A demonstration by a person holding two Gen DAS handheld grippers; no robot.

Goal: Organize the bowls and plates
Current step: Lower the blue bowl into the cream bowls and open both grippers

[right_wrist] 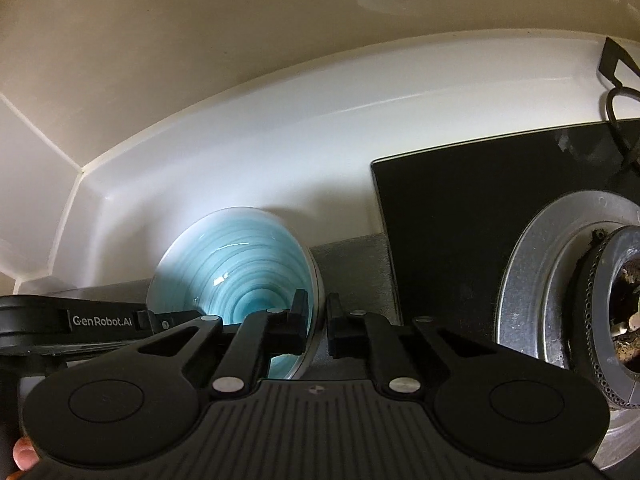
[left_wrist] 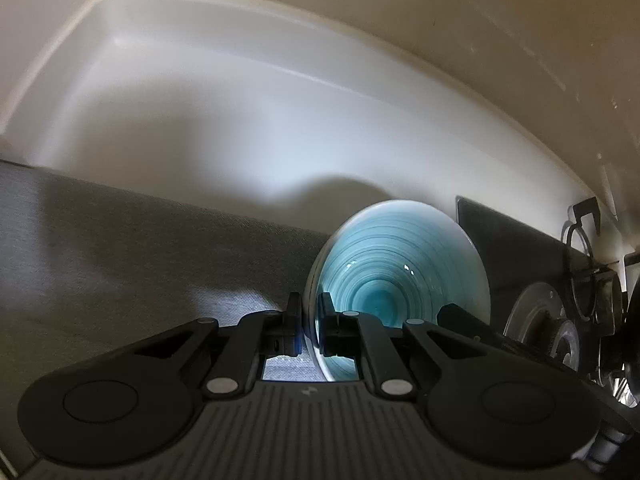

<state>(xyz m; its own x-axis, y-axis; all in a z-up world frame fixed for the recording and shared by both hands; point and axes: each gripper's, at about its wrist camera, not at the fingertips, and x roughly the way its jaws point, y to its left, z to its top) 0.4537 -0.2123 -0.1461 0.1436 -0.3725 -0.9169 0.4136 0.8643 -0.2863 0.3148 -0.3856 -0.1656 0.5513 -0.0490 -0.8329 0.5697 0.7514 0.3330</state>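
A bowl (left_wrist: 400, 260) with pale blue rings inside and a white outside sits on the grey counter (left_wrist: 120, 248) close to the white wall. My left gripper (left_wrist: 310, 322) is shut on the bowl's left rim, with one finger inside and one outside. My right gripper (right_wrist: 318, 320) is shut on the right rim of the same bowl (right_wrist: 232, 264) in the same way. The left gripper's arm (right_wrist: 100, 322) reaches in from the left in the right wrist view. Part of the right gripper (left_wrist: 456, 320) shows behind the bowl in the left wrist view.
A black glass gas hob (right_wrist: 460, 220) lies just right of the bowl, with a steel burner ring (right_wrist: 532, 280) and a black pan support (right_wrist: 616, 80). White tiled walls (left_wrist: 240, 100) close off the counter behind and at the left corner. A fingertip (right_wrist: 24, 460) shows at the bottom left.
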